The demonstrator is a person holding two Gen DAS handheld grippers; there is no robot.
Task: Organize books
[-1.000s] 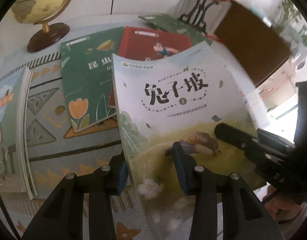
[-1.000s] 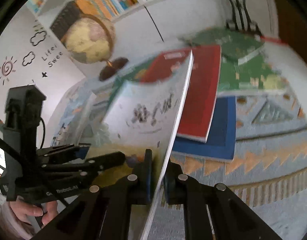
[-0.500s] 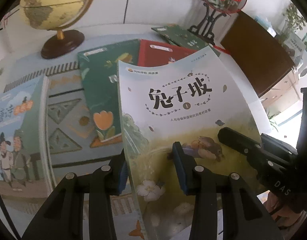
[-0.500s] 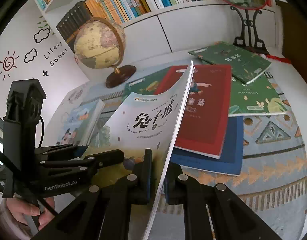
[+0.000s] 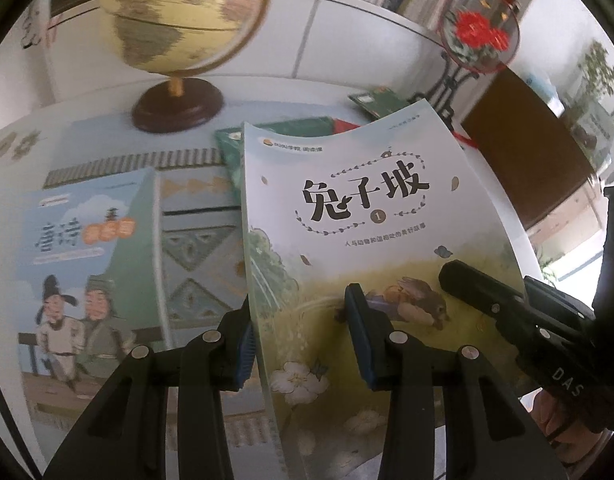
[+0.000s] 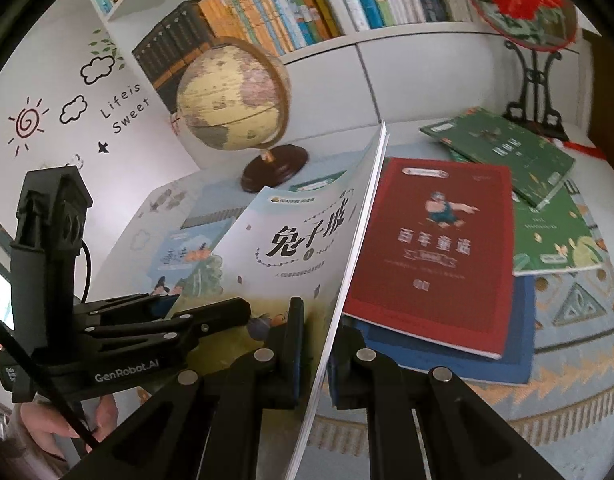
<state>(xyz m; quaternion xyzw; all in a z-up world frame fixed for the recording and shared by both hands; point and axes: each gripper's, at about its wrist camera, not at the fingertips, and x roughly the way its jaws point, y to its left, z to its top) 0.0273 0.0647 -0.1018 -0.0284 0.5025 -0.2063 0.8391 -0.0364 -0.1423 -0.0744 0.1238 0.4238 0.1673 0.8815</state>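
Pale and flower-printed, the rabbit book [image 5: 359, 240] hangs tilted above the patterned mat [image 6: 567, 360], and we hold it with both tools. Our left gripper [image 5: 299, 344] is clamped across its spine edge, our right gripper [image 6: 315, 344] pinched tight on its page edge. Behind the book stands the globe [image 6: 231, 96]; right of it lies the red book [image 6: 431, 256], left of it a blue book [image 5: 83, 260].
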